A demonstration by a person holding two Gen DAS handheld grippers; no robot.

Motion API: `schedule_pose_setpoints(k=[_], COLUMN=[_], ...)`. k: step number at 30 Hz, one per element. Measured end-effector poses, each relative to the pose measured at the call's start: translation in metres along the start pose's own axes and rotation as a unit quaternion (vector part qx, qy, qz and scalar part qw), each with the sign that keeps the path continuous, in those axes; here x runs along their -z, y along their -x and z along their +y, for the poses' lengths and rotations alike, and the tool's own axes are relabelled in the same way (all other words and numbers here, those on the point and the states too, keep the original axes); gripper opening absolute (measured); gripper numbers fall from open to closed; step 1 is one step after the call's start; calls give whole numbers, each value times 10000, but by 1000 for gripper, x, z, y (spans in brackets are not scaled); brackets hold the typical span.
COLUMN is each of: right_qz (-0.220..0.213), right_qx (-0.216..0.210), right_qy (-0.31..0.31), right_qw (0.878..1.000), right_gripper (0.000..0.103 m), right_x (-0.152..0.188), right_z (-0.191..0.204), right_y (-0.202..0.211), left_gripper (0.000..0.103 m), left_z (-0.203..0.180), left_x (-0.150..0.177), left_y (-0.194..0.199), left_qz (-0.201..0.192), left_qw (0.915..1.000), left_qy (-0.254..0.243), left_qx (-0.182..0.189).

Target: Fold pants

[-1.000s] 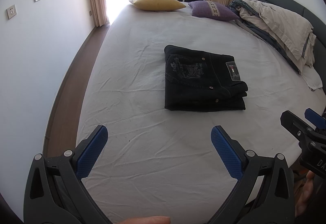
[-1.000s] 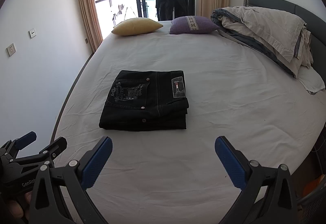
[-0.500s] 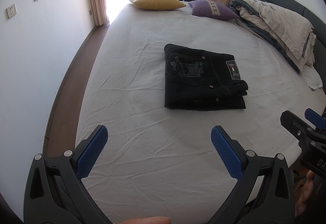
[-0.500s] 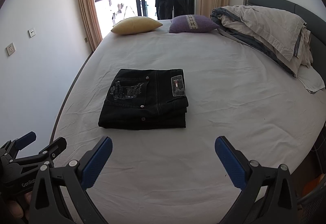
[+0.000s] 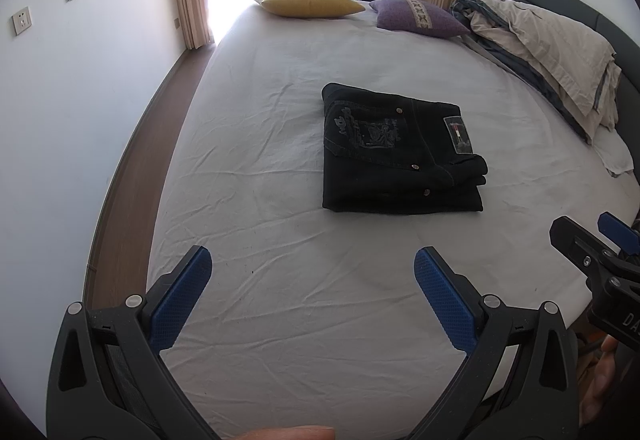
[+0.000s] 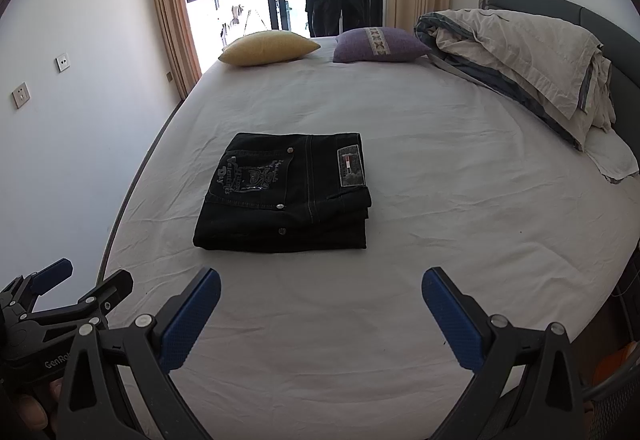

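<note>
Black pants lie folded into a compact rectangle on the white bed sheet, back pocket embroidery and a waistband patch facing up. My left gripper hangs open above the sheet, well short of the pants, nothing between its blue pads. My right gripper is open too, just in front of the pants' near edge and apart from them. Each gripper shows at the edge of the other's view: the right gripper and the left gripper.
A yellow pillow and a purple pillow lie at the far end of the bed. A bundled duvet is heaped along the right side by the headboard. A wall and strip of wooden floor run along the left.
Both views have shifted slightly, with the pants sitting marginally farther off. The grippers stay open and the pants have not moved on the sheet.
</note>
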State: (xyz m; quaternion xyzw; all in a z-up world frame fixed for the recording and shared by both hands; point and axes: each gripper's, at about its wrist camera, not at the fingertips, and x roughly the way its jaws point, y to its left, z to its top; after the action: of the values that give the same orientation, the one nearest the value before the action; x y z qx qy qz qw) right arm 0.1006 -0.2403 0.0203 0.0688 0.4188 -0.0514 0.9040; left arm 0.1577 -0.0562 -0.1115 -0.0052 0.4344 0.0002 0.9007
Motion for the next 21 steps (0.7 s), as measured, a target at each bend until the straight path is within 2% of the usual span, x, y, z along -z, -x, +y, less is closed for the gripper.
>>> schedule_pose_setpoints(k=[13,21], right_qz=[10,54], right_qx=[-10,-41], right_qy=[6,-23], right_qw=[10000,10000], right_gripper=[103,103], right_x=[-2,11], right_z=[-1,-5], right_y=[0,-2], left_gripper=[103,103], left_z=[0,0], left_x=[0,2], left_y=[0,2], left_qz=[16,-53], left_qw=[10000,10000], left_qy=[-1,-19], left_qx=[-4,7])
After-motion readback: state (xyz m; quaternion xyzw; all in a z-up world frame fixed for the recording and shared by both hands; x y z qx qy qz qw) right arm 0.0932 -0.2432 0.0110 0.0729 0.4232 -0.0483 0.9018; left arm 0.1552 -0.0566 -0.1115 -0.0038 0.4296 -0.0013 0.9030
